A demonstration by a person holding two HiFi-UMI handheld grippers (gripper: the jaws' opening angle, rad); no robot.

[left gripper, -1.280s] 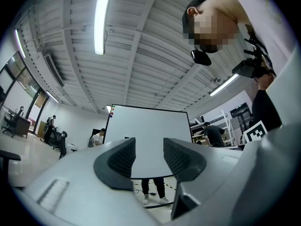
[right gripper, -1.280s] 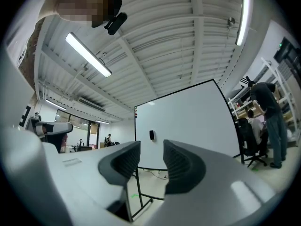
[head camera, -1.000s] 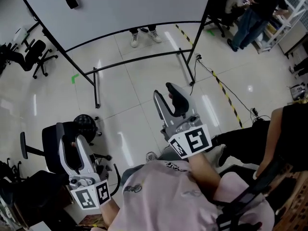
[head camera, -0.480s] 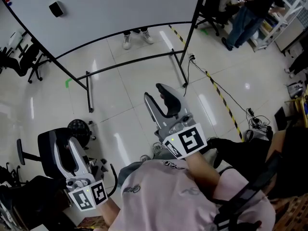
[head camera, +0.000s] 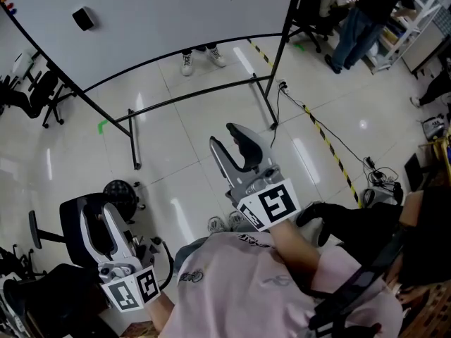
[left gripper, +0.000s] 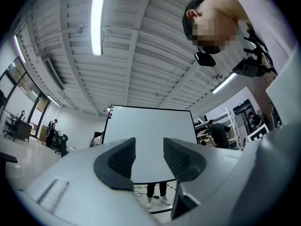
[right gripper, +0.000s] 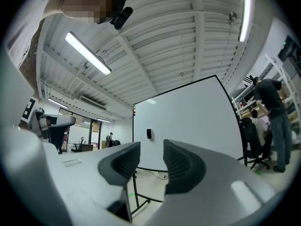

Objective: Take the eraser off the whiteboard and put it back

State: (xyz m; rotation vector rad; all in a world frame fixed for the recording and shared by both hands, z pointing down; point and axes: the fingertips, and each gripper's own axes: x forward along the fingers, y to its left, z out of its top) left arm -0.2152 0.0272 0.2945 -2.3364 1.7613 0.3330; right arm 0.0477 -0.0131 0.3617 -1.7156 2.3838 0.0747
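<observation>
As eraser (right gripper: 149,134) clings (whiteboard (right gripper: 197,126)), long axis vertical

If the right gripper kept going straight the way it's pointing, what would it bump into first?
Probably the whiteboard, just below the black eraser. Nothing shows between the right gripper and the board, though depth is hard to judge.

Pale pink shirt (head camera: 239,294) — black shoulder strap (head camera: 356,287)

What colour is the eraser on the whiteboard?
Black eraser; clearest in the head view.
</observation>
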